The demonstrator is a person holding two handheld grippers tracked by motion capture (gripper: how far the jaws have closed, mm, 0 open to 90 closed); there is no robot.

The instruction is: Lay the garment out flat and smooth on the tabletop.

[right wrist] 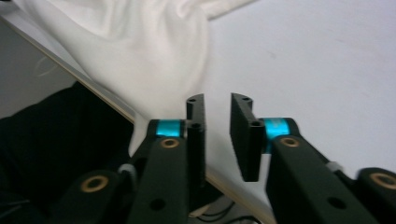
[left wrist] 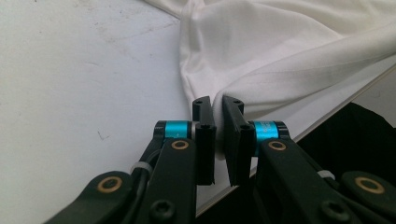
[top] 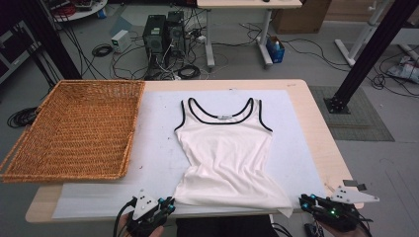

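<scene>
A white tank top (top: 222,148) with black trim at neck and armholes lies flat on a white mat (top: 153,153), straps away from me. My left gripper (top: 170,203) sits at the shirt's near left hem corner. In the left gripper view its jaws (left wrist: 218,105) are shut on a pinch of the white fabric (left wrist: 289,46), which bunches up behind them. My right gripper (top: 302,201) hovers just right of the near right hem corner. In the right gripper view it (right wrist: 217,100) stands open a little with nothing between the pads, the cloth (right wrist: 140,46) lying to their left.
A large wicker basket (top: 74,128) rests on the table's left side, overhanging the edge. The wooden table (top: 318,138) shows bare beside the mat on the right. Computers, cables and another desk stand on the floor beyond.
</scene>
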